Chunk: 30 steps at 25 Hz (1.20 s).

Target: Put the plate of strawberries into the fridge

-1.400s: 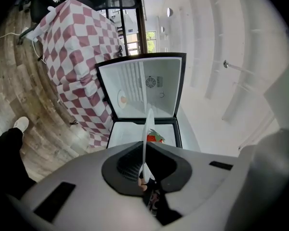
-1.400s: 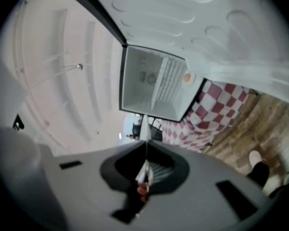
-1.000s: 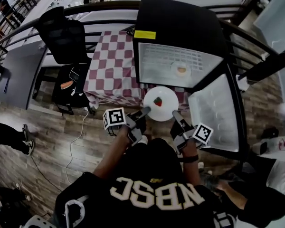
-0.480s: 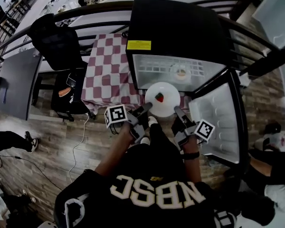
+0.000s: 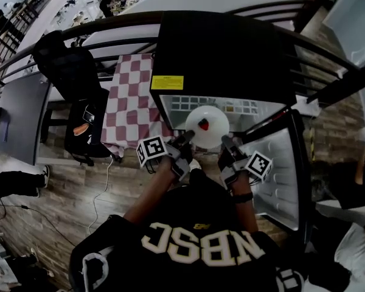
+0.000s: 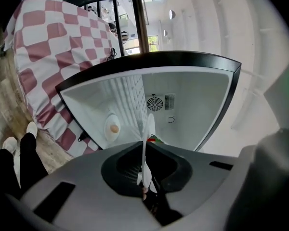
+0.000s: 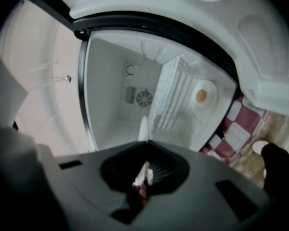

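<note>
A white plate [image 5: 208,126] carrying one red strawberry [image 5: 203,125] hangs at the mouth of the open black fridge [image 5: 225,53]. My left gripper [image 5: 186,140] is shut on the plate's near-left rim, and my right gripper [image 5: 225,143] is shut on its near-right rim. In the left gripper view the plate [image 6: 147,129] shows edge-on between the jaws, with the strawberry [image 6: 153,139] just beyond them. In the right gripper view the plate's edge [image 7: 143,128] rises from the jaws toward the white fridge interior [image 7: 120,114].
Inside the fridge, a small dish with an orange item [image 6: 113,127] sits on the ribbed shelf [image 7: 171,97]. The fridge door [image 5: 280,163] stands open at the right. A checkered tablecloth [image 5: 131,96] and a black chair [image 5: 73,59] are left of the fridge.
Both grippers have carried the plate forward, from in front of the fridge to its opening. The fridge now sits closer in the head view.
</note>
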Each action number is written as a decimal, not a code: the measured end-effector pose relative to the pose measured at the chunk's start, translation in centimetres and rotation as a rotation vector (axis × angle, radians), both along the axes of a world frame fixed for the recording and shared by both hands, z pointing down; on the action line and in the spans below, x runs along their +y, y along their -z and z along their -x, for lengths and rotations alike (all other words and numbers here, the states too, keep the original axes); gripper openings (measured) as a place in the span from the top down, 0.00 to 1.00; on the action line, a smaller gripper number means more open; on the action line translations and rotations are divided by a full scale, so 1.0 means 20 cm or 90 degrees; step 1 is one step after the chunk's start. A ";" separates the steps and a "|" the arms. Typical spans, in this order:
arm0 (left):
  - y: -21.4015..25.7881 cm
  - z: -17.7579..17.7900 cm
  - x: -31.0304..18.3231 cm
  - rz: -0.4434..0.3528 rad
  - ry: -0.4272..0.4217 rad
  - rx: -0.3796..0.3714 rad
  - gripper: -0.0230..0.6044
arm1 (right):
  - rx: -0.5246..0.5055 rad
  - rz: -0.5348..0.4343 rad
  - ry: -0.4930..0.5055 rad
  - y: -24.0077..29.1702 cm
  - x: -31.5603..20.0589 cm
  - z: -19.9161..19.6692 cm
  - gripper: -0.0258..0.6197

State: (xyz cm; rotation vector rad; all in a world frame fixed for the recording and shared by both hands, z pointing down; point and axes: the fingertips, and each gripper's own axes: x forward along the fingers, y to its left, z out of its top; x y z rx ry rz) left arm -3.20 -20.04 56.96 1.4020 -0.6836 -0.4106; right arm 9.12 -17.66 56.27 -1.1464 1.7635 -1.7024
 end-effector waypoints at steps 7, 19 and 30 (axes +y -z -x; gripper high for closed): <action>-0.03 -0.04 -0.18 0.003 0.024 -0.009 0.92 | -0.010 0.004 -0.010 -0.02 -0.17 -0.04 0.92; -0.10 -0.08 -0.30 0.040 0.033 -0.023 0.92 | -0.045 0.034 -0.039 -0.10 -0.30 -0.07 0.92; -0.12 -0.11 -0.37 0.042 0.050 -0.034 0.92 | -0.060 0.025 -0.061 -0.11 -0.37 -0.10 0.92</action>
